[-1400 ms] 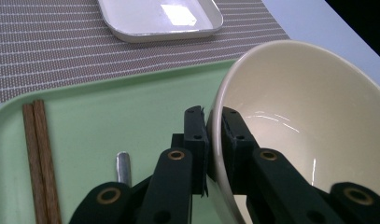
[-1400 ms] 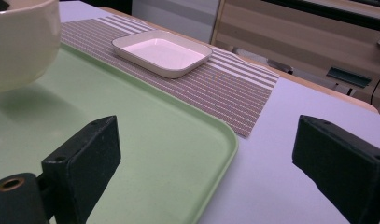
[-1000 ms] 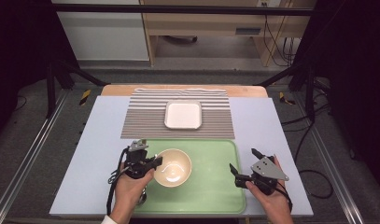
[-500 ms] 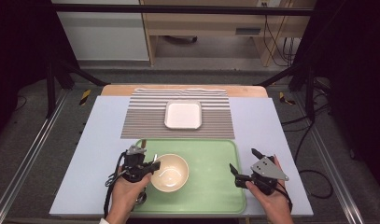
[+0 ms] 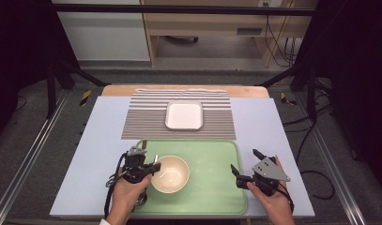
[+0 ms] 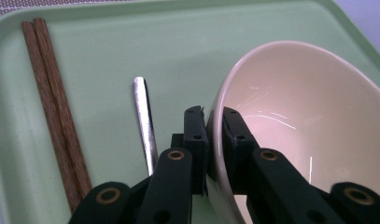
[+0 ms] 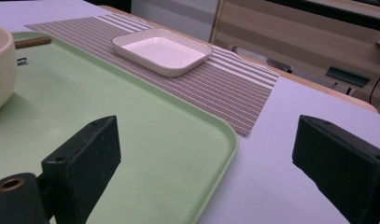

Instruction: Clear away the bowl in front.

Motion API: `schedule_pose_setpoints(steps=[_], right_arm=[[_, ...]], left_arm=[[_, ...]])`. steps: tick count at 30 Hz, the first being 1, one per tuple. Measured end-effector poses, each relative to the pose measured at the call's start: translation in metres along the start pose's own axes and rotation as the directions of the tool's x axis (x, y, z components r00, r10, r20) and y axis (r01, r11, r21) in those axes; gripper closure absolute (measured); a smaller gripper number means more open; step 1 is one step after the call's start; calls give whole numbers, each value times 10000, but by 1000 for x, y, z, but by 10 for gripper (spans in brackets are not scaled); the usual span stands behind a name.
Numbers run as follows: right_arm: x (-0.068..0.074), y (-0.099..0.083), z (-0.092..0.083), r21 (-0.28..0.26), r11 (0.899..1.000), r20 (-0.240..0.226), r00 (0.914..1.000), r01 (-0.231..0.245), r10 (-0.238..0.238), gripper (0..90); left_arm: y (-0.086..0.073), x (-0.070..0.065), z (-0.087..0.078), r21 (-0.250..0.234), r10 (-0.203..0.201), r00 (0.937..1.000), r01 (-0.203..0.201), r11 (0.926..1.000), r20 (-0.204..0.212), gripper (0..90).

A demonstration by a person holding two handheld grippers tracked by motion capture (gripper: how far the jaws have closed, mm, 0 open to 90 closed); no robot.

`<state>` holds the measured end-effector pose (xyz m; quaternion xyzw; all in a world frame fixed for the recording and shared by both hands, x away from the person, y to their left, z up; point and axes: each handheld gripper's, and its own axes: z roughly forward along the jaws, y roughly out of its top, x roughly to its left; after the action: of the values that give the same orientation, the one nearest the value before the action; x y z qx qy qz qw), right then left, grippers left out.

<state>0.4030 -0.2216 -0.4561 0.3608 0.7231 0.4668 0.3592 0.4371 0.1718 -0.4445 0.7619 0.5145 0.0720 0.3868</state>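
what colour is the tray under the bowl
Pale green; the tray shows best in the left gripper view, beneath the cream bowl.

Left gripper (image 6: 214,135) clamped on the rim of the cream bowl (image 6: 309,121): one finger (image 6: 195,135) outside the wall, the other finger (image 6: 235,140) inside, pads tight against it. Bowl sits tilted, opening facing the camera, extending off to the right of the fingers. Metal utensil handle (image 6: 144,123) lies just left of the outer finger, on the green tray (image 6: 131,42). Wooden chopsticks (image 6: 54,107) further left, paired, side by side, near the tray's edge.
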Motion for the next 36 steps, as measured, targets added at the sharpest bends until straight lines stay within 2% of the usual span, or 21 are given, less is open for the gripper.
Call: schedule_pose_setpoints(steps=[17,20,21,22,25,26,28,30,32,33,36], right_arm=[[0,0,0,25,10000,-40,10000,10,-10,79],[0,0,0,36,10000,-47,10000,30,-30,78],[0,0,0,34,10000,-53,10000,32,-32,78],[0,0,0,25,10000,-39,10000,42,-42,78],[0,0,1,25,10000,-47,10000,73,-72,78],[0,0,1,25,10000,-47,10000,73,-72,78],[1,0,1,55,10000,-55,10000,75,-75,78],[2,0,1,63,9999,-56,9999,86,-86,78],[2,0,0,69,9999,-55,10000,81,-81,77],[2,0,1,68,9999,-45,10000,83,-82,78],[1,0,1,62,9999,-53,9999,91,-91,77]], left_arm=[[0,2,3,-9,-160,9997,160,9999,175,806],[0,3,2,-48,-143,9994,144,9999,300,708],[1,2,0,-102,-60,9996,63,9999,272,708],[4,1,-6,-351,-26,9999,29,9994,100,627],[14,0,-17,-743,29,9997,-48,9972,-255,511],[14,0,-17,-743,29,9997,-48,9972,-255,476],[28,0,-23,-1075,11,9985,-69,9942,-541,413],[38,-1,-24,-1134,56,9974,-138,9934,-720,372],[50,-2,-22,-1221,-32,9964,-71,9925,-842,315],[50,-2,-22,-1221,-32,9964,-71,9925,-842,296],[74,-6,-13,-1310,31,9944,-170,9912,-1055,250]])
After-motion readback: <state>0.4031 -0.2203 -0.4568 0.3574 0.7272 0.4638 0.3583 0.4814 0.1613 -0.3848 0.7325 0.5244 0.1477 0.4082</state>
